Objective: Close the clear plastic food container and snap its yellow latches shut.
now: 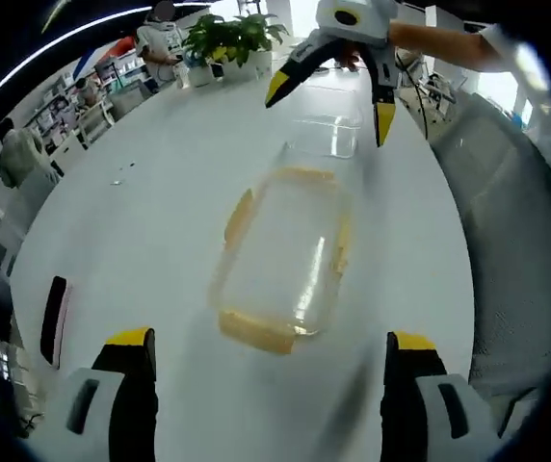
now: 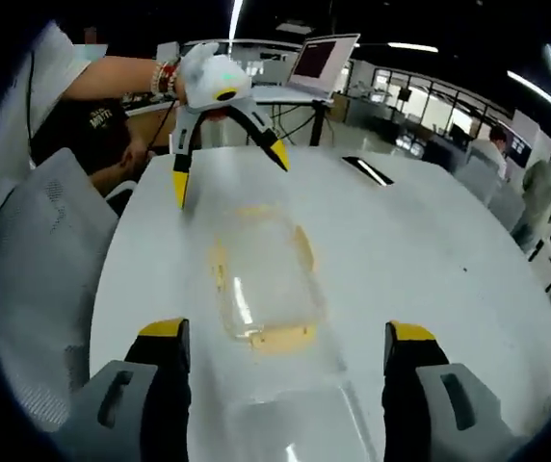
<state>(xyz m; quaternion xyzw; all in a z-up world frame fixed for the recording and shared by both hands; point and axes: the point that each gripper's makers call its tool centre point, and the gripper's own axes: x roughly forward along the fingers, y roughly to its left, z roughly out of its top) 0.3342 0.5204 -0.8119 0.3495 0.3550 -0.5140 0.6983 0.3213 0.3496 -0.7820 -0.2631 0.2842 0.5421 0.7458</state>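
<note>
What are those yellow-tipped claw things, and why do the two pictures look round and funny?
Those claws are grippers, tools a person holds, one in each hand. A small camera rides on each, and its wide lens makes the picture round and bent.

In the left gripper view, the two yellow-tipped jaws at the bottom belong to the left gripper. The claw at the top is the right gripper, seen from across the table.

The right gripper view looks the opposite way: the right gripper is at the bottom, the left gripper at the top, with the person's arm behind it.

Between them, on the white table, lies a clear plastic food container with yellow latches. Something clear lies beside it, maybe its lid.

Both grippers are open and hold nothing.
</note>
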